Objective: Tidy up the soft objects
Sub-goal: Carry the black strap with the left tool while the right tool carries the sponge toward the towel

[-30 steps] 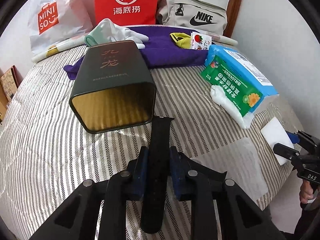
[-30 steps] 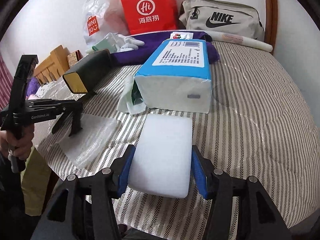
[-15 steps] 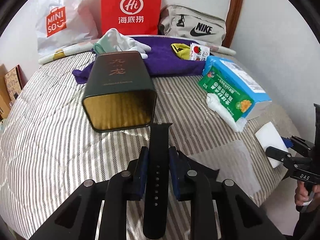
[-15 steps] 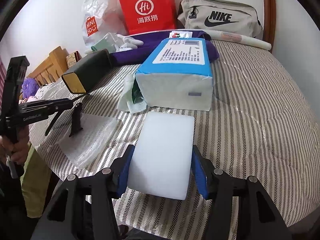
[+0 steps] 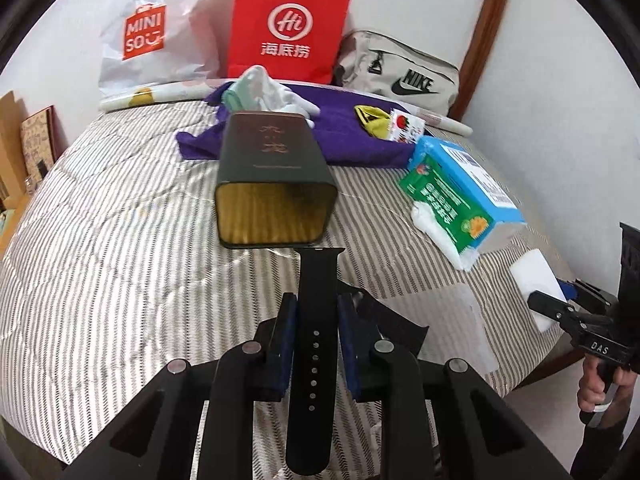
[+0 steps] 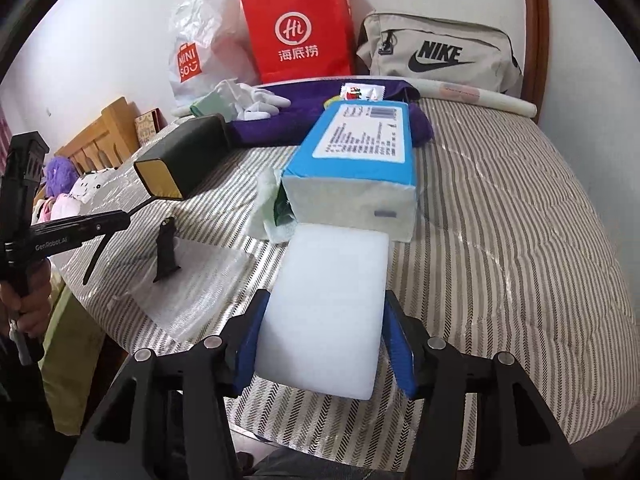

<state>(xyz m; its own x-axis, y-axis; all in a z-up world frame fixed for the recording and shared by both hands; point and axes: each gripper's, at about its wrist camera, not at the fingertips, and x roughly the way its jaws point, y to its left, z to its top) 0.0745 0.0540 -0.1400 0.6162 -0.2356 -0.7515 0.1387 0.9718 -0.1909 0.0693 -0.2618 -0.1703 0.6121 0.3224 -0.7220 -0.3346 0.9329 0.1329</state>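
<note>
The left tongs (image 5: 312, 340) are clamped on a black watch strap (image 5: 314, 344), pinched by its edges with the connector end pointing forward, just short of the open mouth of a dark green tin (image 5: 272, 184) that lies on its side on the striped bed (image 5: 120, 272). The right tongs (image 6: 324, 344) grip a white foam block (image 6: 328, 312) across its width, its far end close against the blue tissue pack (image 6: 356, 172) or touching it. The step in hand looks like feeding the strap into the tin: keep it level and centred on the gold-lined opening, slide the tip well past the rim before loosening the grip, and avoid nudging the tin, which would probably shift easily on the soft bedding. The block would best wait low and clear of the tissue pack, so that it is not dragged. Further back lie a purple cloth (image 5: 344, 136) and white gloves (image 5: 276, 92), with a red paper bag (image 5: 288, 28) and a grey Nike bag (image 5: 400, 76) against the wall.
</note>
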